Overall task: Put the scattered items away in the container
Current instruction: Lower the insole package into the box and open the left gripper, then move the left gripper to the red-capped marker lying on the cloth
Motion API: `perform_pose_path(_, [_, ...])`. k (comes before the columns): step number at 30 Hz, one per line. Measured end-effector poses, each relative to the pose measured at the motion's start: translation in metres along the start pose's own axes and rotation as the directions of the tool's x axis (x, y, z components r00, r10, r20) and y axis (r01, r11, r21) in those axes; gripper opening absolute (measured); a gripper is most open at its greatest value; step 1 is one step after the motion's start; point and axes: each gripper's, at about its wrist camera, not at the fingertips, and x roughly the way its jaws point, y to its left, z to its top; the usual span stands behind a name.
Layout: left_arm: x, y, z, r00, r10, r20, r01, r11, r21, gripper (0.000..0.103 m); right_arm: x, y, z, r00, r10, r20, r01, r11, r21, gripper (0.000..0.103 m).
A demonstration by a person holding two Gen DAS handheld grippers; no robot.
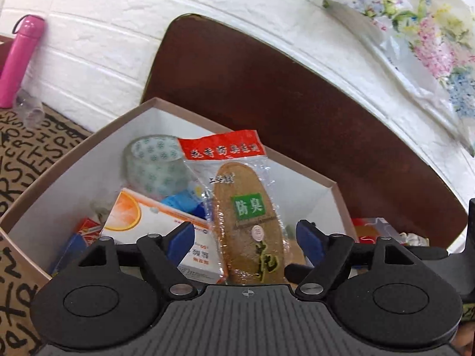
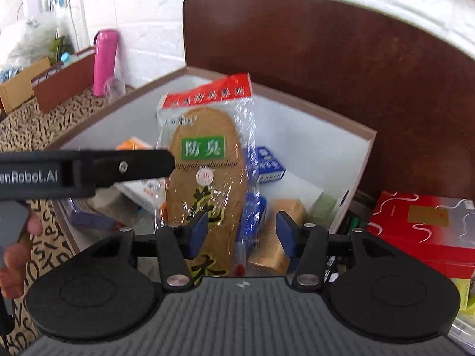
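Note:
A white-lined cardboard box [image 1: 68, 166] [image 2: 350, 154] holds a tape roll [image 1: 154, 163], an orange-printed medicine box [image 1: 154, 225], blue packs [image 2: 267, 163] and a packaged brown insole [image 1: 249, 216] [image 2: 207, 166] that leans upright in it. My left gripper [image 1: 245, 240] is open, its blue pads on either side of the insole's lower part without touching. My right gripper [image 2: 240, 234] is open too, with the insole's bottom end between its pads. The left gripper's black body [image 2: 89, 172] crosses the right wrist view at the left.
A dark wooden headboard [image 1: 282, 89] stands behind the box. A pink bottle [image 1: 20, 62] and an upturned clear cup [image 1: 29, 109] stand at the far left on a lettered cloth [image 1: 23, 154]. A red gift box [image 2: 424, 228] lies right of the container. A floral pillow [image 1: 415, 38] lies at the back right.

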Motion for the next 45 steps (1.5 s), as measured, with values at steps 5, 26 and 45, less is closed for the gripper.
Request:
perform_pose_path(5, [-0.003, 0.007, 0.002, 0.998, 0.057, 0.022, -0.057, 0.998, 0.0, 0.086, 0.009, 0.014, 0.004, 1.0, 0.007, -0.023, -0.008, 0.998, -0.059, 0.057])
perform_pose_path(26, [0.015, 0.003, 0.024, 0.998, 0.037, 0.044, -0.039, 0.998, 0.051, 0.088, 0.03, -0.002, 0.021, 0.995, -0.001, -0.097, 0.011, 0.994, 0.105, 0.028])
perform_pose_path(45, [-0.04, -0.051, -0.007, 0.999, 0.034, 0.003, -0.034, 0.992, 0.125, 0.103, -0.058, 0.019, -0.001, 0.995, 0.035, 0.097, -0.033, 0.999, -0.02, 0.101])
